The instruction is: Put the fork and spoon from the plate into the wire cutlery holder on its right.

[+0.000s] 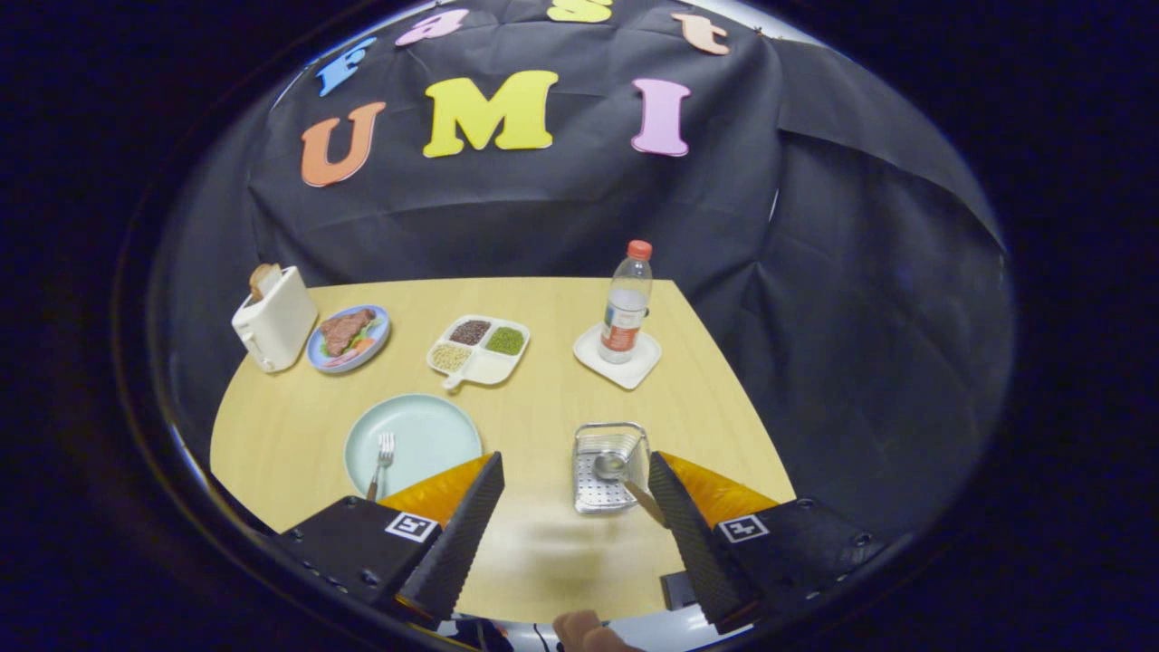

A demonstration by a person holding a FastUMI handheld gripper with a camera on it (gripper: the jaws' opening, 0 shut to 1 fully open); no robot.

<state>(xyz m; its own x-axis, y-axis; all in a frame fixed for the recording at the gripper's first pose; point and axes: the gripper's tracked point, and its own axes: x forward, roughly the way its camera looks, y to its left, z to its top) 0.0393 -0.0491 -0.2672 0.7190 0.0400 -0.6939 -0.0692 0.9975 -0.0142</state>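
A pale green plate [426, 435] lies on the wooden table just ahead of my left finger. A fork [381, 462] with a wooden handle rests on its left part, tines pointing away from me. To the plate's right stands the wire cutlery holder [608, 466]. The spoon [625, 475] sits in it, bowl inside and wooden handle leaning out toward my right finger. My gripper [575, 471] is open above the table's near part, fingers wide apart with nothing between them. The holder is just ahead of the right finger.
Farther back stand a white toaster [272, 319] with bread, a blue plate of food [349, 337], a divided tray [480, 349] of beans and a water bottle [626, 303] on a white coaster. Black cloth walls close the table's far and right sides. A fingertip [584, 629] shows below.
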